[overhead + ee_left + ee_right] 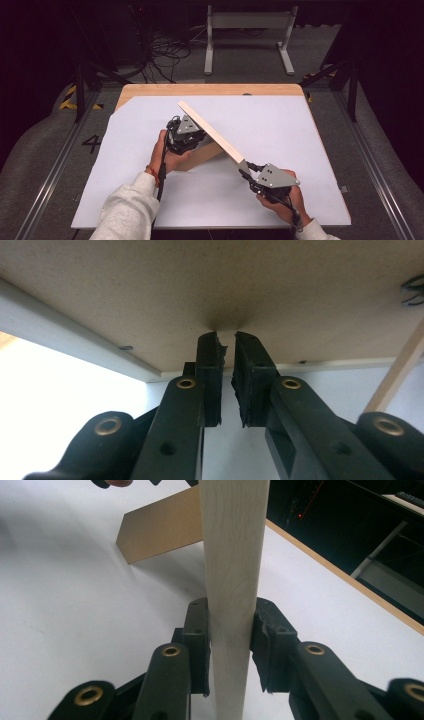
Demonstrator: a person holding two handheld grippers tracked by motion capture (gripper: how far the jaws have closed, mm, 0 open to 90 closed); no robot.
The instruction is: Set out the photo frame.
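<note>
Wood shows in every view, starting with the high view: a pale wooden slat (pixel 212 131) runs as a long diagonal from about 11 o'clock of the white sheet (pixel 280 130) down toward 5 o'clock, raised off the surface. Beneath its middle leans a brown board (pixel 204 156), its lower corner resting on the sheet at roughly 7 o'clock from the slat's centre. The left gripper (pixel 186 136), held in the person's left hand (pixel 167 152), sits against the slat's near side, just above the brown board. The right gripper (pixel 248 167) meets the slat's lower end, with the right hand (pixel 282 200) behind it at 5 o'clock. The sheet covers a wooden table (pixel 210 89).

From the left gripper view, the left gripper (pixel 226 340) has its jaws almost together, a narrow gap between them with nothing in it, and their tips press up against the brown fibre underside of the board (pixel 210 285) at 12 o'clock. A strip of the pale slat (pixel 397 370) crosses at 3 o'clock.

From the right gripper view, the right gripper (pixel 231 622) is clamped on the slat (pixel 232 555), which rises straight from between the jaws to 12 o'clock. The brown board (pixel 160 530) stands at 11 o'clock on the white sheet (pixel 60 605), and the table edge (pixel 350 580) runs off at 3 o'clock.
</note>
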